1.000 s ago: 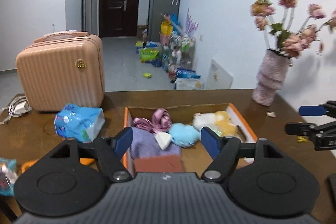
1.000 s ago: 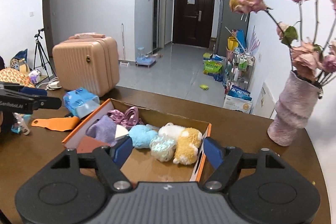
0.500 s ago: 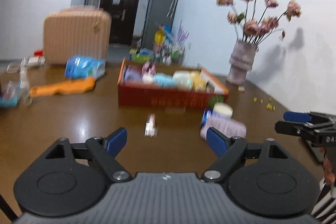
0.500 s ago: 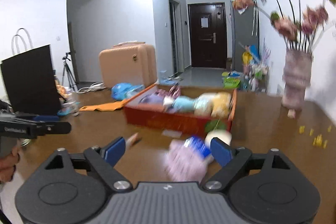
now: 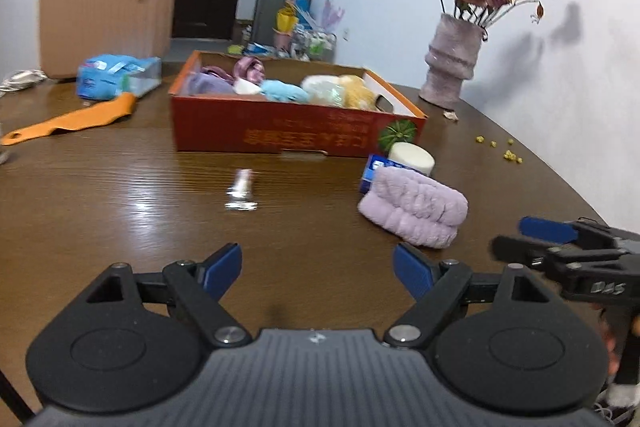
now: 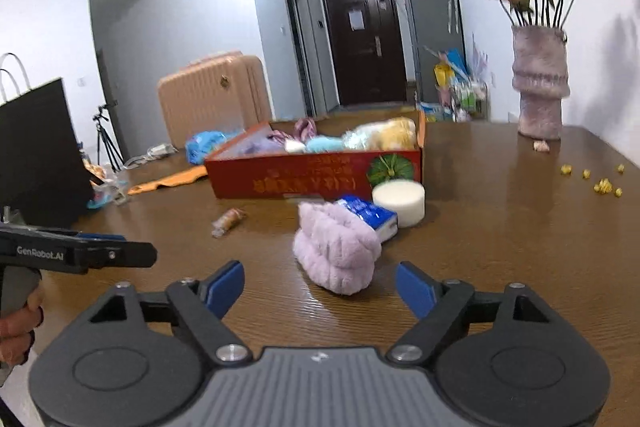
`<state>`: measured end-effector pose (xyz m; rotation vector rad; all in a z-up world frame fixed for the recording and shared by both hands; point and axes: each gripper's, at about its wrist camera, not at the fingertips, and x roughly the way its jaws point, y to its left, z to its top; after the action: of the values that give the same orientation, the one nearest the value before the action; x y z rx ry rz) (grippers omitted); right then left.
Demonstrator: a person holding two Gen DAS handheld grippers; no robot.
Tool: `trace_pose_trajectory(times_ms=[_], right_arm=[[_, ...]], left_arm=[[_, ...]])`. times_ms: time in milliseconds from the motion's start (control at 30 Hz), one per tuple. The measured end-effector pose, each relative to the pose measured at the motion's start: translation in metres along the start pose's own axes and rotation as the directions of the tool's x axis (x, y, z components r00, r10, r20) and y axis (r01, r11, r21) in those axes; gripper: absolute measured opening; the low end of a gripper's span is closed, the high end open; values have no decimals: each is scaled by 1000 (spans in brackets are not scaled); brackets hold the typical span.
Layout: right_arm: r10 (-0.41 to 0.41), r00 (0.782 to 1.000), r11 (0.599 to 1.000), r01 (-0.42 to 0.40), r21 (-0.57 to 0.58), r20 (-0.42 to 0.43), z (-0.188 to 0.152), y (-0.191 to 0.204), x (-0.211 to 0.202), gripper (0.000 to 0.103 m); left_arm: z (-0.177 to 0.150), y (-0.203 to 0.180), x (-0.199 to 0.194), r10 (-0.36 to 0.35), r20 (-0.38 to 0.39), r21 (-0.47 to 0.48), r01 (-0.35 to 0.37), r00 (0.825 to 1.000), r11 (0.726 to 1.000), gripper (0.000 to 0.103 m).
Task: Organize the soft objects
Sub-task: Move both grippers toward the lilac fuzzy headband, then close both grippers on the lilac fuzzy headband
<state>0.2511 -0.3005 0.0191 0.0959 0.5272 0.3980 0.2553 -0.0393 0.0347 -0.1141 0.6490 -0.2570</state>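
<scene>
A fluffy lilac plush (image 6: 338,253) (image 5: 414,213) lies on the brown table, in front of a blue pack (image 6: 368,213) and a white round sponge (image 6: 398,201). Behind them stands a red box (image 6: 312,179) (image 5: 280,135) holding several soft toys. My right gripper (image 6: 319,273) faces the plush with its jaws closing. The plush lies just ahead of the gap and the pads do not touch it. My left gripper (image 5: 318,259) is open over bare table, left of the plush. In the left wrist view the right gripper (image 5: 507,235) shows at the right edge.
A small wrapper (image 5: 240,187) lies mid-table. A vase of flowers (image 5: 452,67) stands at the back right, with yellow crumbs (image 6: 600,183) near it. A pink suitcase (image 5: 104,15), a blue tissue pack (image 5: 116,77), an orange strip (image 5: 72,119) and a black bag (image 6: 36,155) sit to the left.
Both grippers have drawn back from above the box and sunk toward the table. The lilac plush, blue pack and sponge have come into view. The left jaws stand a little wider.
</scene>
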Motion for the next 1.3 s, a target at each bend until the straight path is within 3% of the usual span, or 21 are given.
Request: trace_pose_trajectory(times_ms=[233,367,400,500,533,567,633,767,833,967,1233,1267,1300], right_arm=[[-14,998,998,18,61,-56,14,-17,55,55],[2,997,996,5,87,-73,15,-24,70,45],[5,997,996,2,90,-76,14,-24,72,39],[18,997,997,-12,81,-72,14,-24,74,37],[21,997,998,-16,67,-73,15,-23,73,36],[20,997,999,-17,51,-70,16,-21,72,36],[15,998,1000,-14,10,-60,17,-17,69,36],[24,999,994,-27,-102,-30,14,-2,56,38],[45,998,989,-52,-137,-51,9,7,47,47],[133,990,987,-136,-88,-42,-5,15,20,49],[176,984,984,-176,3,-38,-13,26,-1,48],[176,983,984,-174,34,-48,-13,26,2,47],[178,982,983,-174,57,-57,-14,25,5,38]], left_arm=[[44,-20,67,-84,-3,24,84,996,996,84],[65,-19,114,-142,-61,-42,140,988,989,77],[67,-18,124,-157,-82,-64,152,984,986,73],[68,-14,148,-205,-148,-118,189,967,975,54],[66,-13,151,-231,-165,-122,212,959,970,39],[64,-11,151,-266,-176,-129,245,948,961,26],[60,-8,140,-288,-164,-138,268,943,954,21],[43,-3,106,-266,-114,-125,252,957,960,14],[27,-2,84,-232,-74,-104,224,970,969,12],[-8,-5,43,-193,-24,-57,191,981,980,12],[-44,-8,-5,-143,28,1,143,989,990,11],[-45,-10,-7,-139,27,6,139,990,990,11],[-47,-12,-8,-131,26,11,131,991,991,11]])
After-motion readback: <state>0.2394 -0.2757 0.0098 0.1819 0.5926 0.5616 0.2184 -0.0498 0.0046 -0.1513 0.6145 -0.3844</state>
